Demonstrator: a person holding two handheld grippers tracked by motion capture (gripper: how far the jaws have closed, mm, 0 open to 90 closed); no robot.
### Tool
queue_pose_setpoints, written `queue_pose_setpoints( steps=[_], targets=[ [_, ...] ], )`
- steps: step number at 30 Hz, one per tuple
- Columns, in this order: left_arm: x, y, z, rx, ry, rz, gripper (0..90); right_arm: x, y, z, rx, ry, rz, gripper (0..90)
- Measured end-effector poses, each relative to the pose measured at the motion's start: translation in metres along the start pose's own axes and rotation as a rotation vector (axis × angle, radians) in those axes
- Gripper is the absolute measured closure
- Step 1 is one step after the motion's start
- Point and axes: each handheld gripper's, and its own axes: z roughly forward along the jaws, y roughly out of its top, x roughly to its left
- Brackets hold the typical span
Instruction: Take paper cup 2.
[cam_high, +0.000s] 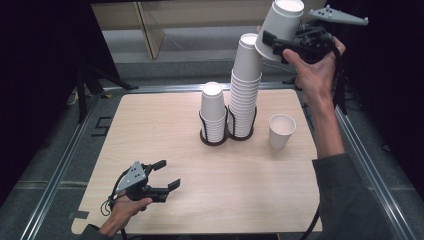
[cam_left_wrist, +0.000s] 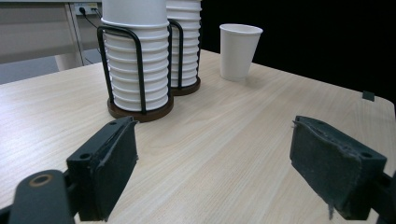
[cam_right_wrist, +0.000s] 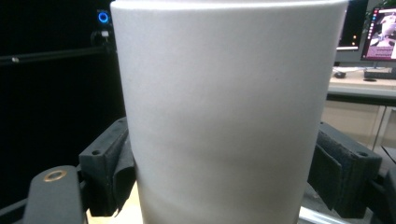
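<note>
My right hand-held gripper (cam_high: 281, 44) clamps a paper cup (cam_high: 280, 27) lifted clear above the taller stack (cam_high: 245, 85) for separation; left hand-held gripper (cam_high: 167, 175), jaws apart, idles empty.

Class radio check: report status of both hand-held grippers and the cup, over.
Left hand-held gripper open, empty. Right hand-held gripper clamps paper cup, inverted, above taller stack. Path clear.

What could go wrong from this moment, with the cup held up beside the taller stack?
1. The lifted cup, clamped sideways in the right gripper, hangs close to the top of the tall stack; a bump could tip that stack, which rises well above its wire holder.
2. The jaws press on thin paper walls, so the cup may dent or slip.
3. The single cup stands loose near the table edge under the right forearm and could be knocked over.
</note>
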Motion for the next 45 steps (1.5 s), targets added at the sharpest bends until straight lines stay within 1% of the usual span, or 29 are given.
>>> queue_pose_setpoints(
  steps=[3, 4, 5, 7, 8, 9, 12, 14, 15, 18, 19, 20, 21, 22, 26, 27, 29, 31, 32, 33, 36, 37, 38, 39, 40, 42, 43, 44, 45],
  targets=[
    [0.000, 0.000, 0.000, 0.000, 0.002, -0.004, 14.5, -0.002, -0.015, -0.010, 0.014, 0.000, -0.019, 19.0],
    [0.000, 0.000, 0.000, -0.001, 0.002, -0.005, 14.5, -0.001, -0.020, -0.014, 0.018, 0.000, -0.009, 18.9],
    [0.000, 0.000, 0.000, -0.001, 0.002, -0.004, 14.5, -0.001, -0.026, -0.018, 0.027, -0.002, -0.017, 18.9],
    [0.001, -0.001, 0.002, -0.020, -0.007, -0.005, 14.5, 0.000, -0.038, -0.025, 0.037, 0.003, -0.010, 19.0],
    [0.001, -0.001, 0.002, -0.018, -0.005, -0.006, 14.5, 0.001, -0.044, -0.028, 0.043, 0.007, -0.021, 19.0],
    [0.001, -0.001, 0.001, -0.004, 0.004, -0.004, 14.5, 0.003, -0.051, -0.031, 0.050, 0.010, -0.020, 18.9],
    [0.002, -0.001, 0.001, 0.002, 0.016, -0.005, 14.5, 0.011, -0.076, -0.036, 0.075, 0.034, -0.029, 18.9],
    [0.002, -0.001, 0.001, 0.001, 0.025, -0.014, 14.5, 0.019, -0.090, -0.037, 0.090, 0.058, -0.004, 18.9],
    [0.002, -0.001, 0.001, -0.004, 0.024, -0.015, 14.5, 0.021, -0.097, -0.037, 0.087, 0.066, -0.023, 18.9],
    [0.002, -0.001, 0.001, -0.004, 0.027, -0.015, 14.5, 0.032, -0.119, -0.034, 0.112, 0.095, 0.002, 18.9],
    [0.002, -0.001, 0.001, -0.003, 0.027, -0.015, 14.5, 0.034, -0.125, -0.033, 0.112, 0.106, -0.011, 18.9],
    [0.002, -0.001, 0.001, -0.007, 0.027, -0.015, 14.5, 0.038, -0.131, -0.031, 0.118, 0.120, 0.005, 18.9],
    [0.002, -0.001, 0.001, -0.010, 0.027, -0.014, 14.5, 0.041, -0.137, -0.030, 0.120, 0.132, -0.007, 18.9],
    [0.003, -0.001, 0.001, -0.011, 0.027, -0.014, 14.5, 0.045, -0.143, -0.027, 0.121, 0.142, 0.001, 18.9],
    [0.003, -0.001, 0.001, -0.011, 0.029, -0.014, 14.5, 0.053, -0.161, -0.019, 0.131, 0.170, -0.002, 18.9],
    [0.003, -0.001, 0.001, -0.010, 0.029, -0.013, 14.5, 0.055, -0.166, -0.017, 0.141, 0.185, 0.025, 18.8],
    [0.003, -0.001, 0.001, -0.007, 0.030, -0.009, 14.5, 0.057, -0.174, -0.013, 0.145, 0.202, 0.027, 18.8],
    [0.003, -0.001, 0.000, -0.006, 0.033, -0.013, 14.5, 0.060, -0.182, -0.011, 0.145, 0.197, 0.013, 18.9],
    [0.003, -0.001, 0.001, -0.011, 0.031, -0.013, 14.5, 0.062, -0.186, -0.009, 0.149, 0.212, 0.027, 18.8],
    [0.003, -0.001, 0.001, -0.011, 0.031, -0.013, 14.5, 0.063, -0.189, -0.007, 0.152, 0.214, 0.011, 18.8],
    [0.002, -0.001, 0.001, -0.008, 0.031, -0.010, 14.5, 0.069, -0.195, -0.003, 0.159, 0.247, 0.034, 18.8],
    [0.001, -0.001, 0.001, -0.007, 0.033, -0.002, 14.5, 0.071, -0.197, -0.003, 0.160, 0.240, 0.019, 18.8],
    [0.001, -0.002, 0.002, -0.008, 0.031, 0.004, 14.5, 0.074, -0.199, -0.001, 0.165, 0.253, 0.023, 18.8],
    [0.001, -0.002, 0.003, -0.020, 0.025, 0.004, 14.5, 0.075, -0.202, 0.002, 0.139, 0.267, 0.007, 18.8],
    [0.000, -0.001, 0.002, -0.006, 0.031, 0.005, 14.5, 0.076, -0.202, 0.001, 0.156, 0.268, 0.008, 18.8],
    [0.000, -0.001, 0.002, -0.007, 0.027, 0.001, 14.5, 0.081, -0.206, 0.003, 0.162, 0.291, 0.011, 18.8],
    [0.000, -0.001, 0.002, -0.006, 0.026, 0.001, 14.5, 0.084, -0.209, 0.003, 0.171, 0.300, 0.033, 18.8],
    [0.000, -0.001, 0.002, -0.007, 0.025, 0.000, 14.5, 0.086, -0.211, 0.004, 0.183, 0.303, 0.030, 18.8],
    [0.000, -0.001, 0.002, -0.005, 0.025, 0.001, 14.5, 0.087, -0.213, 0.006, 0.173, 0.308, 0.018, 18.8]
  ],
)
